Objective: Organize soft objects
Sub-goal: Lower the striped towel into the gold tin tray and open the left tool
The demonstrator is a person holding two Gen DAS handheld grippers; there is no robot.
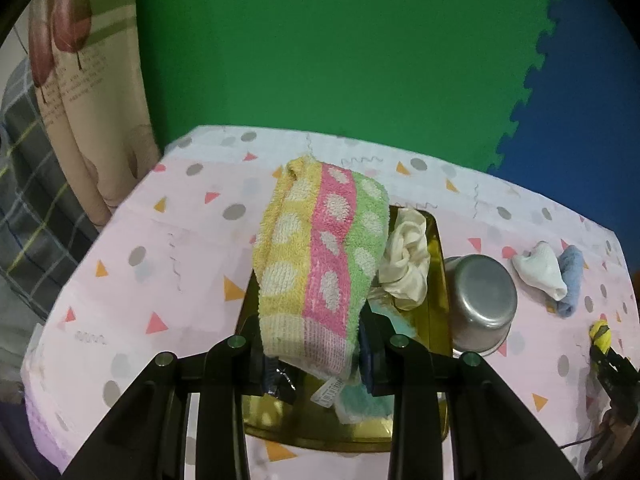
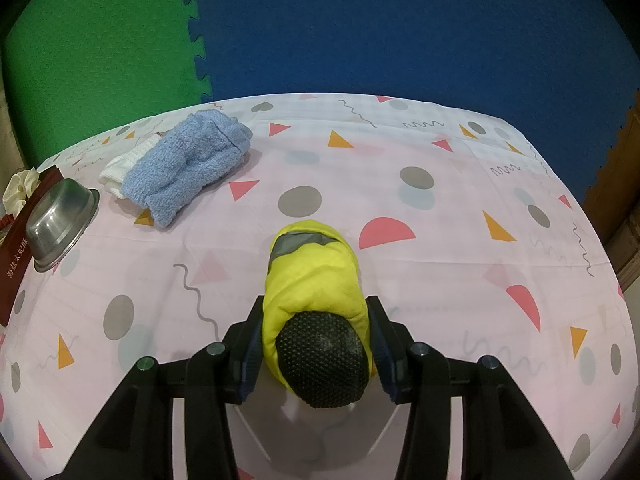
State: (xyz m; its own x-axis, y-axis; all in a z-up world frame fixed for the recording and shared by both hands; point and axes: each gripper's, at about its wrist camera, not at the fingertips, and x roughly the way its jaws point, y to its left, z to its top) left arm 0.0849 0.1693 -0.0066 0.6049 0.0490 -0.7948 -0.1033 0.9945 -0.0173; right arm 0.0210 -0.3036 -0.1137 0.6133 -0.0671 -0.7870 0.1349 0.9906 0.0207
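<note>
A towel striped yellow, pink and green with white dots hangs over a gold-lined box, and my left gripper is shut on its lower end. Inside the box lie a cream scrunchie and a teal cloth. In the right wrist view my right gripper is shut on a yellow slipper with a black dotted sole, just above the tablecloth. A blue towel and a white sock lie together at the back left; both show in the left wrist view too, the blue towel beside the white sock.
An upturned steel bowl stands right beside the box, between it and the sock; it is also the steel bowl against the box's dark red side. The table has a pink patterned cloth. Green and blue foam mats cover the floor beyond.
</note>
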